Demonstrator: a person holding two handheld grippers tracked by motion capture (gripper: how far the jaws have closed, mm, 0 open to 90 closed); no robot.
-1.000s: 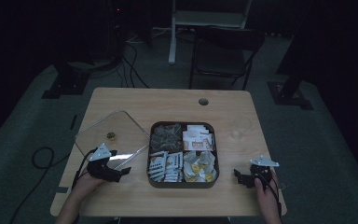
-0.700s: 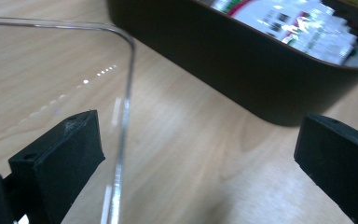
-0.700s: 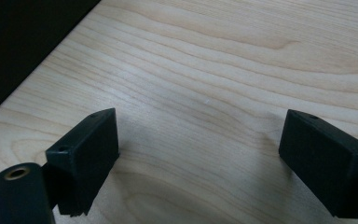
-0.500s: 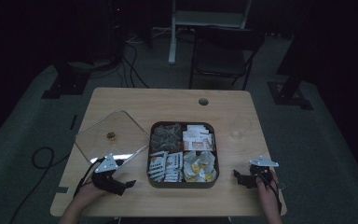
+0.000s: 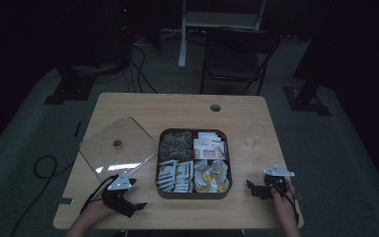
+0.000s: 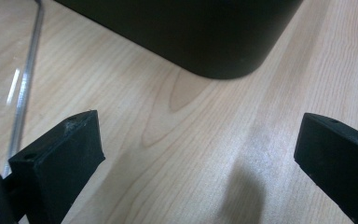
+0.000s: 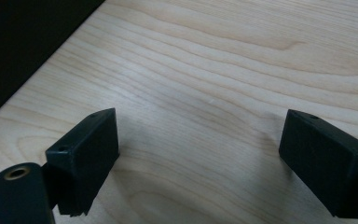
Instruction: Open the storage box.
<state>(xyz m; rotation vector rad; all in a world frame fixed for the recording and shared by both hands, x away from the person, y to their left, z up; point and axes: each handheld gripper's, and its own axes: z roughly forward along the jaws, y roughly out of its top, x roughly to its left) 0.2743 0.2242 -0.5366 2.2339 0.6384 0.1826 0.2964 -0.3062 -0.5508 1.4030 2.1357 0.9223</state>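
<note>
On the left side of the table (image 5: 143,106) lies the clear lid (image 5: 118,148). It is flat on the wood, with a small gold knob (image 5: 117,143) in its middle. One corner of the lid sits just beside the left wall of the box.

Your left gripper (image 5: 137,205) is near the front edge of the table, below the lid and to the left of the box. You hold it low over the wood. In the left gripper view (image 6: 198,163) its two black jaws stand wide apart, and there is nothing between them but bare wood. The thin edge of the clear lid (image 6: 25,84) runs along the far left there, and the dark rounded corner of the box (image 6: 205,42) is straight ahead, close to the jaws but not touching them.

In the middle of the table sits the dark box (image 5: 194,195). It has four parts inside. The back left part holds grey packets (image 5: 174,144). The back right part holds white packets with some orange on them (image 5: 209,146). The front left part holds white packets with dark marks (image 5: 173,176). The front right part holds yellowish packets (image 5: 211,176).

Your right gripper (image 5: 250,186) is near the front right corner of the table, just to the right of the box and apart from it. In the right gripper view (image 7: 198,154) its jaws are wide apart too, with only bare wood between them. The dark side of the box (image 7: 23,42) shows at the top left there.
</note>
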